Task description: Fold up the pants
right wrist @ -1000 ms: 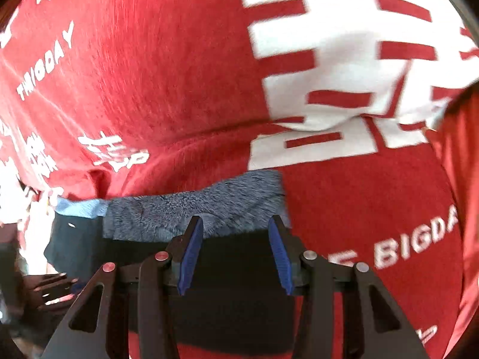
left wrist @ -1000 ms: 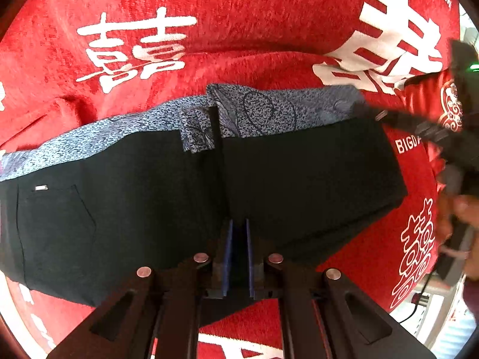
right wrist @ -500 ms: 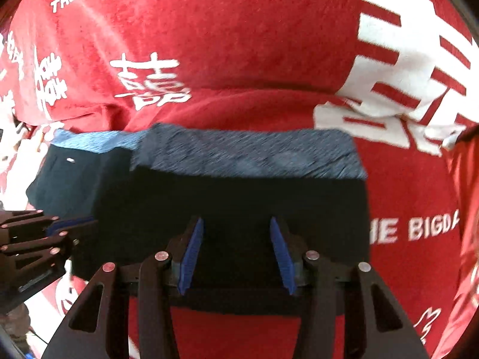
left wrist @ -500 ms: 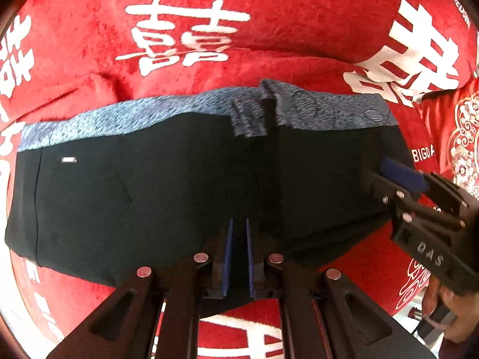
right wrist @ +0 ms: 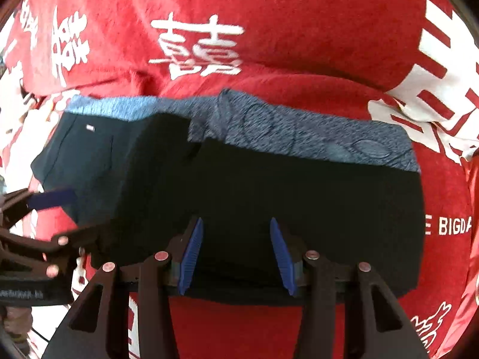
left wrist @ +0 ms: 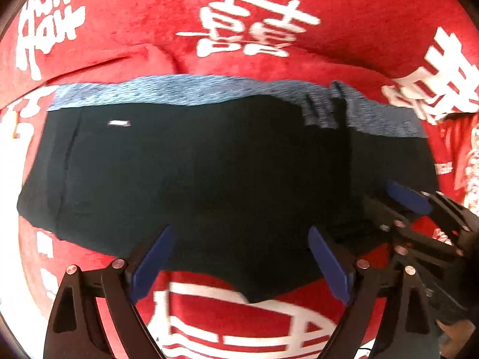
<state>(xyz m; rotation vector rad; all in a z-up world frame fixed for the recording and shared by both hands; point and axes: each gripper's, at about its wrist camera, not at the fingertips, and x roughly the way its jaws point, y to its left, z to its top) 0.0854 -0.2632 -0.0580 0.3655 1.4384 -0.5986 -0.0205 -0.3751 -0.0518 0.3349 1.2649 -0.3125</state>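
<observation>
The black pants (left wrist: pixel 209 164) with a speckled blue-grey waistband (left wrist: pixel 167 89) lie flat on the red cloth, folded over at the right side. They also show in the right wrist view (right wrist: pixel 299 197). My left gripper (left wrist: pixel 239 257) is open and empty, its blue pads wide apart just above the near edge of the pants. My right gripper (right wrist: pixel 236 254) is open, its pads over the near edge of the folded part, holding nothing. The right gripper also shows in the left wrist view (left wrist: pixel 419 218), and the left gripper in the right wrist view (right wrist: pixel 45 209).
A red cloth (left wrist: pixel 299 6) with large white characters covers the whole surface under the pants. It is wrinkled behind the waistband (right wrist: pixel 269 80). A hand shows at the lower right edge of the left wrist view (left wrist: pixel 458 332).
My left gripper has opened, letting go of the pants' near edge, and drawn back. The right gripper has also pulled back, staying open. The pants now lie flat.
</observation>
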